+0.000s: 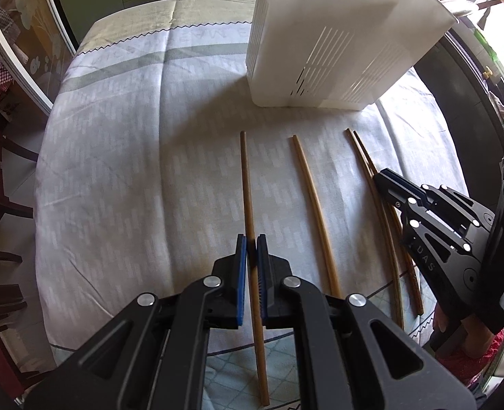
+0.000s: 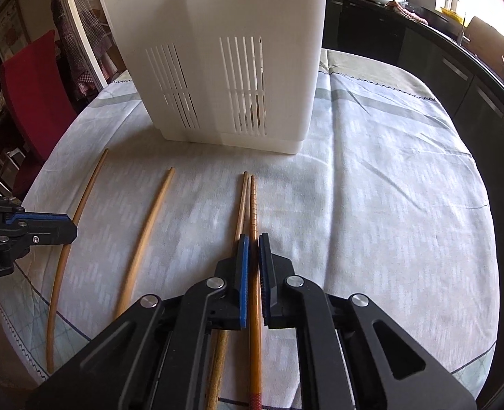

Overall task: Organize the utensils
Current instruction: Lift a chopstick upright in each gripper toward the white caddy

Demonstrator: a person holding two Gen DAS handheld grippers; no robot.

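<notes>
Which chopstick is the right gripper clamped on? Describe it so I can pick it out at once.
Start at the white slotted utensil holder standing on the tablecloth. Four chopsticks lie in front of it; the last two lie as a touching pair. The right gripper is shut on the orange chopstick of that pair, the only one with a ringed tip and a red end; its partner is paler.

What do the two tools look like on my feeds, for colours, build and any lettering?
Both are matte black plastic. The left tool has two flat fingers lined with blue ribbed pads, silver rivets and triangular cut-outs in its linkage arms. The right tool is built the same. Partial white lettering shows on each body.
</notes>
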